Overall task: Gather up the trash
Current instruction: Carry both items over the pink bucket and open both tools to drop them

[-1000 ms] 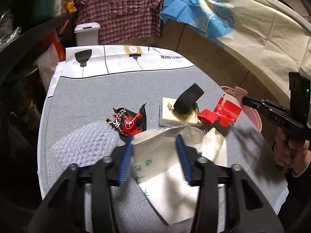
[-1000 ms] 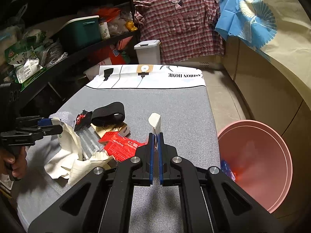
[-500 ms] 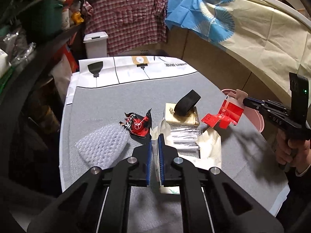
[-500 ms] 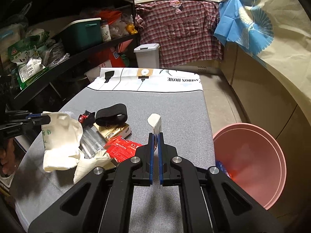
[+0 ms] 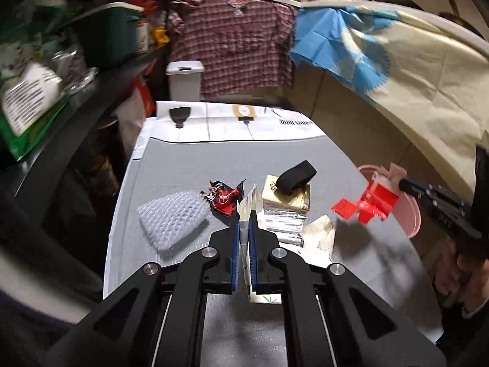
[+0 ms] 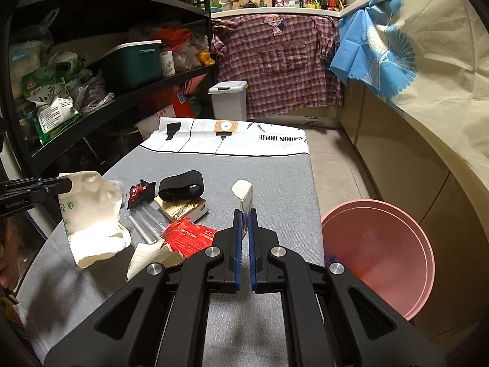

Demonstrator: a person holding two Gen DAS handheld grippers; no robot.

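In the left wrist view my left gripper [image 5: 243, 224] is shut on the edge of a white paper bag [image 5: 248, 205] with green print. The right wrist view shows that bag [image 6: 91, 220] hanging off the table below the left gripper [image 6: 65, 183]. My right gripper [image 6: 244, 215] is shut on the white flap of a flattened red carton [image 6: 191, 237]. From the left wrist the red carton [image 5: 366, 205] hangs in the air at the table's right edge, beside the pink bin [image 5: 408, 217]. The pink bin [image 6: 382, 253] stands on the floor, right of the table.
On the grey table [image 5: 214, 159] lie bubble wrap [image 5: 172, 220], a black and red wrapper [image 5: 223, 197], a beige box [image 5: 287, 200] with a black band [image 5: 298, 176] on it, clear plastic [image 5: 282, 224] and crumpled white paper [image 5: 318, 235]. Shelves stand at the left, a small white bin [image 6: 227, 99] at the back.
My left gripper shut on the white bag and lifted it off the table. The right gripper rose a little with the red carton, staying shut.
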